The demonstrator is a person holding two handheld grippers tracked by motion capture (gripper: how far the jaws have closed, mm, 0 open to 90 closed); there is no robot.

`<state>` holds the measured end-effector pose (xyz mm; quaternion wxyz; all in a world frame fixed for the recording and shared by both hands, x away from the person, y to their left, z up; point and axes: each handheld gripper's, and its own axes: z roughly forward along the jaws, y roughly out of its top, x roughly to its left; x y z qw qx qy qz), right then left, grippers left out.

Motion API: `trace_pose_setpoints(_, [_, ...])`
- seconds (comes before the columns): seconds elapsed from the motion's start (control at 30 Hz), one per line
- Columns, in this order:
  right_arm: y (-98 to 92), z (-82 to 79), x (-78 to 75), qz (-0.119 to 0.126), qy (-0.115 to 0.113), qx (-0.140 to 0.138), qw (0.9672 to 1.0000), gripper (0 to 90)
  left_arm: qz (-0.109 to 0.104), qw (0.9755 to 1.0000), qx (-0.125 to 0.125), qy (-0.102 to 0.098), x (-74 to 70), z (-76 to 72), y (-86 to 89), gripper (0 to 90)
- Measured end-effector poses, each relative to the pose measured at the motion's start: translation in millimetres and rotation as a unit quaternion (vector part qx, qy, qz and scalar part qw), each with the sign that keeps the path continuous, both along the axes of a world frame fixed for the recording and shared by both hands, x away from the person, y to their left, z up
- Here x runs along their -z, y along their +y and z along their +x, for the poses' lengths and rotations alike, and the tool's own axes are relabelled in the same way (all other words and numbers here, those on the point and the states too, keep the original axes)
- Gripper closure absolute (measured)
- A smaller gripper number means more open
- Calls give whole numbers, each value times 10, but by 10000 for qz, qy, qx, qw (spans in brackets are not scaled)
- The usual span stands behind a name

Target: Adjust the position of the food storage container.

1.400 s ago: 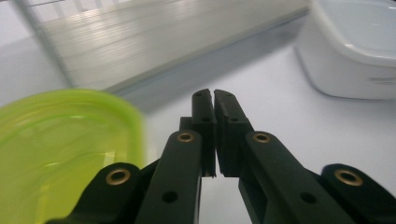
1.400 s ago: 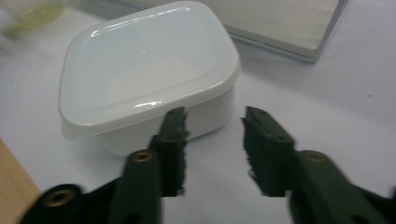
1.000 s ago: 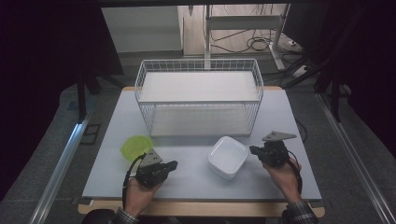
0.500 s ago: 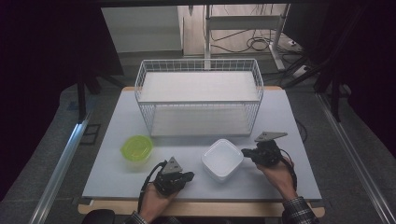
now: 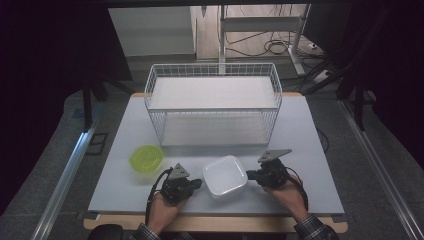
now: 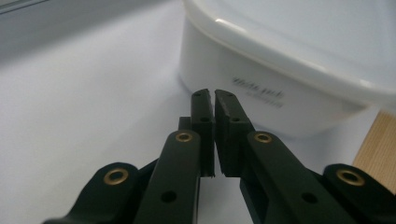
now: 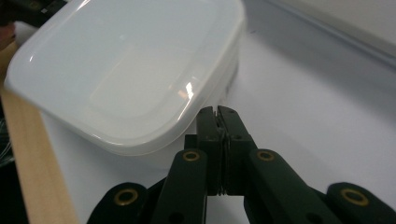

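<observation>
A white box with a lid [image 5: 224,175] sits on the tabletop [image 5: 320,150], close to the person's edge. The left hand-held gripper [image 5: 196,184] is just beside its left side, and the right hand-held gripper [image 5: 251,175] is just beside its right side. Both are closed tight and hold nothing. In the left gripper view the black jaws are pressed almost together, with their tips right at the wall of the white box [image 6: 261,88]. In the right gripper view the jaws are shut flat, tucked next to the rim of the lid [image 7: 140,93].

It looks like the step now is pressing in on the box from both sides. The next move likely calls for pushing evenly from each side, so the box does not slip or tip, and then lifting it (maybe toward the wire basket [image 5: 214,107] farther back). A green bowl [image 5: 146,157] sits off to the left, well apart from the box.

Some things are hard to tell. The small grey words on the box wall are too blurry to read. What is inside the box is hidden by the lid. Whether the tips already touch the box cannot be told for sure
</observation>
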<state>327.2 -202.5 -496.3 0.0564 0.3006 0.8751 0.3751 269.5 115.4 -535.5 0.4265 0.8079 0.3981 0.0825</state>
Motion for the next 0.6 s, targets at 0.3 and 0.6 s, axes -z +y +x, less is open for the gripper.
trace_pose_setpoints(0.3, [172,-164,13,-123,31,-122,9998,881,18,9997,-229,34,-36,95,56,883])
trace_pose_setpoints(0.6, [197,-170,23,-245,-78,33,9997,837,90,9996,-275,-63,-100,81,120,850])
